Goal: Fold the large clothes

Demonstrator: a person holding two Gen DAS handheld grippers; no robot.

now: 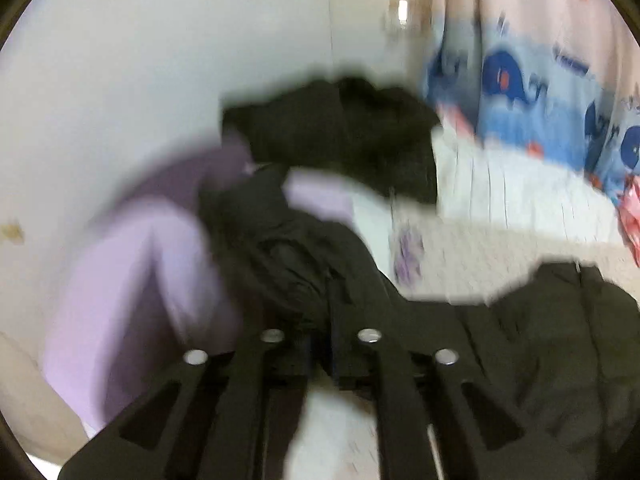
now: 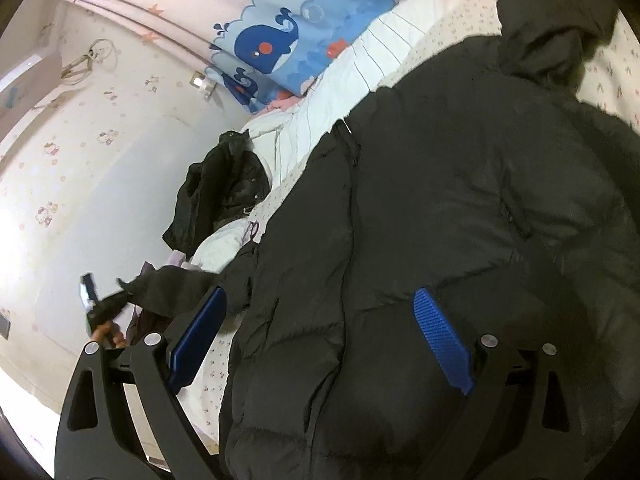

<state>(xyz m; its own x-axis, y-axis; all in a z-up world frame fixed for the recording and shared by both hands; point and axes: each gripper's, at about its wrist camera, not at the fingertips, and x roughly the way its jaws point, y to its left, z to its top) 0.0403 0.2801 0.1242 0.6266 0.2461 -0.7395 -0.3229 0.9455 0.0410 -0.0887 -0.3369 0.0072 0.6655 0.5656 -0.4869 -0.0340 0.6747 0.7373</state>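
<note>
Nearest the right wrist camera, the right claw [image 2: 320, 344] stands spread wide, its blue pads [image 2: 442, 346] hovering over the lower body of the black puffer jacket [image 2: 440, 200] and pinching nothing. The jacket lies flat on the bed [image 2: 420, 36], its long axis running away from this camera toward the hood [image 2: 560, 28] at the far end. To the left, the left claw [image 1: 320, 280] is pressed together on a sleeve [image 2: 172, 284] of that jacket, held out beyond the bed's edge (its own view is heavily blurred). Farther off, another dark garment [image 2: 224, 188] sits crumpled near the wall, and a whale-print quilt [image 2: 288, 32] is piled at the back.

The step in hand looks like the first fold, the sleeve being drawn across the body. Next, the sleeve should be laid inward over the chest, with the right claw steadying the body.
</note>
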